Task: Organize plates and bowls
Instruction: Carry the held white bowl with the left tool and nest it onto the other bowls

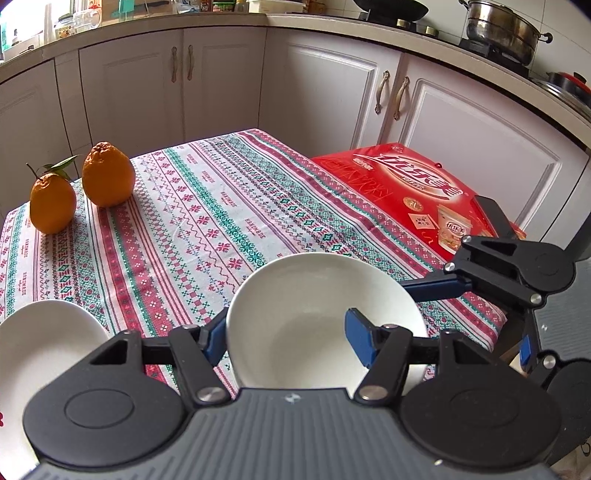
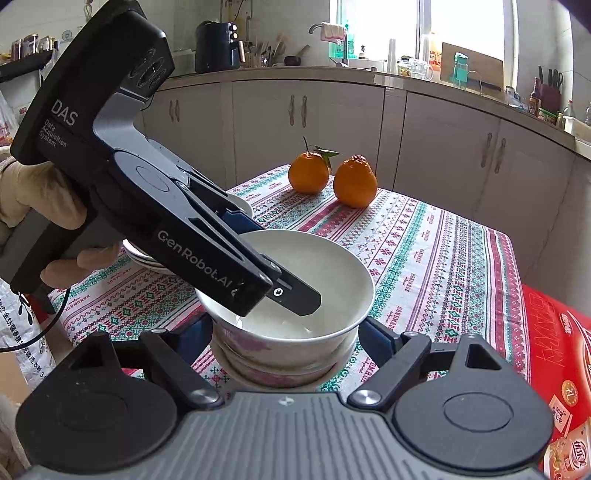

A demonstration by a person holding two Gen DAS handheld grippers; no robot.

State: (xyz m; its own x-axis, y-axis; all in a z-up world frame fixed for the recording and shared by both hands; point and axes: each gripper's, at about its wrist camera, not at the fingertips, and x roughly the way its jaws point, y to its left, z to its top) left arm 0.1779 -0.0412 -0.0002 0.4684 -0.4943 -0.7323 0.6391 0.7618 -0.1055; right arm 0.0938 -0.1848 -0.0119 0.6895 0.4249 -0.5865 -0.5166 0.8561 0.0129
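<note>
Left wrist: left gripper [image 1: 286, 338] fingers [image 1: 360, 341] clamp bowl [image 1: 314, 295] rim.

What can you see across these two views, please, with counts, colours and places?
bowls: at least two, white, nested near the table's edge
plates: small stack, white, beside the bowls
oranges: two, orange, table's far end
tablecloth: one, red-green patterned, over the table
box: one, red, beside the table
pot: one, steel, on the stove
left gripper: black-blue, shut on the top bowl
right gripper: black-blue, straddling the bowls
</note>
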